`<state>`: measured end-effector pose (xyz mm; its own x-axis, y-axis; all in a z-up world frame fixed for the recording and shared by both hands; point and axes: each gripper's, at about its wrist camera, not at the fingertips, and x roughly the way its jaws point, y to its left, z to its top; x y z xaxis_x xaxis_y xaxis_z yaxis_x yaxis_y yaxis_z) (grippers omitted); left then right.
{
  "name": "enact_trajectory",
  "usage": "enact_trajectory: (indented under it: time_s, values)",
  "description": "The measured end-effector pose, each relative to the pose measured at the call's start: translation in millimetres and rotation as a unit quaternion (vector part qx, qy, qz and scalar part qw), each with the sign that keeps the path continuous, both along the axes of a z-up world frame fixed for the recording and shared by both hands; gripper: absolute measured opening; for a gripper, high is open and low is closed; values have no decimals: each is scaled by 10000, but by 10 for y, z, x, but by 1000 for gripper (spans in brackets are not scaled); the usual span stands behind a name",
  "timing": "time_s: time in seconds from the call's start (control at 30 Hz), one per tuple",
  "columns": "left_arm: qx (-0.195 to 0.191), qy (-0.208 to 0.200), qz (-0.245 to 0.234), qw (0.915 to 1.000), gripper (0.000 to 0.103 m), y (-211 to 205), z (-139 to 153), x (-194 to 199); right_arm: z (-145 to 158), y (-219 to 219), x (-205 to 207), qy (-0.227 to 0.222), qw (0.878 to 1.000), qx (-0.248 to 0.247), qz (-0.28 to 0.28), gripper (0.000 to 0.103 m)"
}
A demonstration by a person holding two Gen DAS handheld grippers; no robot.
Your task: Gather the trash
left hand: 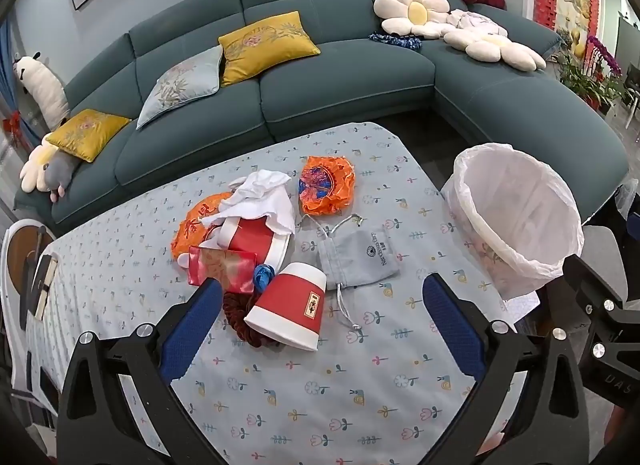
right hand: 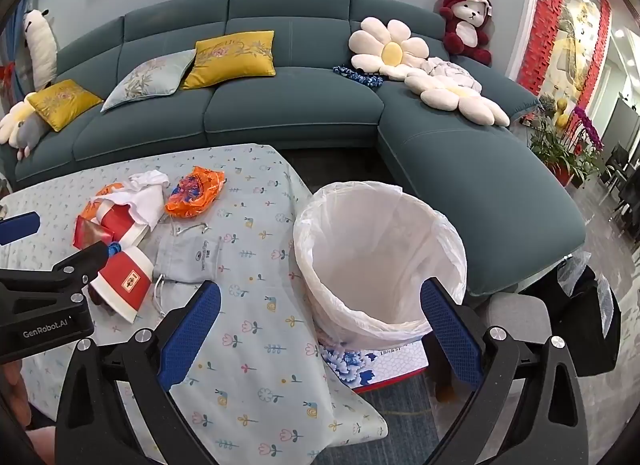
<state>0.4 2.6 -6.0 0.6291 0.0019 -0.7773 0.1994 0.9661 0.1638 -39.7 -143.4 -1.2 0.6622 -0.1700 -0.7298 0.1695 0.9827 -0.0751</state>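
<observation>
The trash sits in a loose heap on the cloth-covered table [left hand: 280,405], and I see it just ahead of my left gripper [left hand: 320,301], whose jaws stand wide apart with nothing clamped. Nearest, lying on its side between the two blue pads, is a red-and-white paper cup [left hand: 290,311], resting on a dark red scrunchie [left hand: 236,313]. Beyond it lie a red packet [left hand: 222,267], a second tipped cup [left hand: 250,239] under crumpled white tissue [left hand: 260,197], two orange wrappers [left hand: 326,184], and a grey drawstring pouch [left hand: 362,255] just past the right-hand pad. My right gripper [right hand: 320,307] is likewise fully spread and holding nothing; the white-lined bin [right hand: 376,257] stands between its pads and a little ahead, beside the table edge. A teal sofa [right hand: 280,113] fills the background.
</observation>
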Motion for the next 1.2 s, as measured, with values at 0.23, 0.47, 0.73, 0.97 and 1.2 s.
enact_trajectory:
  time_s: [0.23,0.47,0.73,0.97,1.2]
  values:
    - [1,-5,-19,10000,95,-11,13,4,-9,-3,-6,2,10000,-12,10,96]
    - [-9,-28,-44,10000,95,-25,7,3,-18,44,5,-11,10000,-43,1,96]
    - [5,-58,-44,10000,95,-28,25,2,7,32,7,-16,10000,-65,9,96]
    - [6,-67,-49,10000,95,-25,32,10,12,44,10,-16,10000,-80,9,96]
    - [-5,-61,-32,10000,95,-22,36,4,12,42,10,-18,10000,-78,7,96]
